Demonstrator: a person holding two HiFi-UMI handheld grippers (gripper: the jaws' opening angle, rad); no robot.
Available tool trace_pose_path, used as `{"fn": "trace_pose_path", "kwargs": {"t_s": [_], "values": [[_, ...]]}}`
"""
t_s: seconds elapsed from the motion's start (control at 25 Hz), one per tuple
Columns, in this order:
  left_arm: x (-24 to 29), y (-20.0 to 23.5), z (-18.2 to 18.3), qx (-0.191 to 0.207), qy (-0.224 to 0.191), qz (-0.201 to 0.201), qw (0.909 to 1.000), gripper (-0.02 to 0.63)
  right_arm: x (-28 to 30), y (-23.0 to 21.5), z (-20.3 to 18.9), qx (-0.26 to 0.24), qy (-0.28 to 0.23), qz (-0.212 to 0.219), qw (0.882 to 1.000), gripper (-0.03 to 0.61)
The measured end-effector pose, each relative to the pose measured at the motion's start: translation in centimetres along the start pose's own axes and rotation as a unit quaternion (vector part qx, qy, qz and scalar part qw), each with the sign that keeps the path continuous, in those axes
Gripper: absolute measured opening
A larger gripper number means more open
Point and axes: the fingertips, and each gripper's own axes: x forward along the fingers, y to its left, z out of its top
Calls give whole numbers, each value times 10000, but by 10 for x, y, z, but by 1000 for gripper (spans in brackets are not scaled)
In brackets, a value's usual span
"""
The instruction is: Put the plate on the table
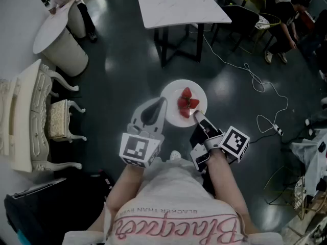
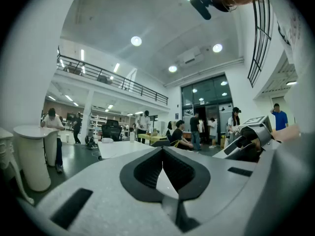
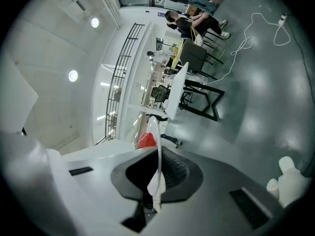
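A white plate [image 1: 172, 97] with red strawberries [image 1: 187, 103] hangs over the dark floor, in front of the person. My right gripper [image 1: 196, 115] is shut on its near rim. In the right gripper view the plate [image 3: 155, 132] runs edge-on between the pads, with a strawberry [image 3: 146, 140] beside it. My left gripper [image 1: 161, 105] meets the plate's left rim, and a white sliver sits between its closed pads [image 2: 147, 168] in the left gripper view. The white marble table [image 1: 181, 6] stands further ahead, apart from the plate.
A round white table [image 1: 56, 27] and an ornate white chair [image 1: 57, 119] stand at the left. Black chairs [image 1: 240, 17] and seated people are at the upper right. A white cable [image 1: 255, 80] trails across the floor on the right.
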Motion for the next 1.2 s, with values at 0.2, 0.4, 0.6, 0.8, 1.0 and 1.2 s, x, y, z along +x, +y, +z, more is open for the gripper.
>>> {"fn": "trace_pose_path", "kwargs": {"t_s": [0.2, 0.4, 0.6, 0.8, 1.0, 1.2], "values": [[-2, -1, -6, 46, -30, 30, 10000, 5, 0, -4, 0, -33, -11, 26, 10000, 11], [5, -12, -8, 101, -56, 58, 9999, 5, -3, -8, 12, -79, 38, 88, 9999, 11], [0, -5, -15, 36, -45, 110, 9999, 5, 2, -13, 3, -79, 56, 55, 9999, 11], [11, -10, -13, 40, -55, 112, 9999, 5, 0, -16, 14, 3, 71, 94, 9999, 11], [52, -8, -8, 39, -13, 109, 9999, 5, 14, -20, 50, 20, 99, 54, 9999, 11], [97, 5, -6, 12, 4, 67, 10000, 5, 42, -21, 83, 81, 64, 61, 9999, 11]]}}
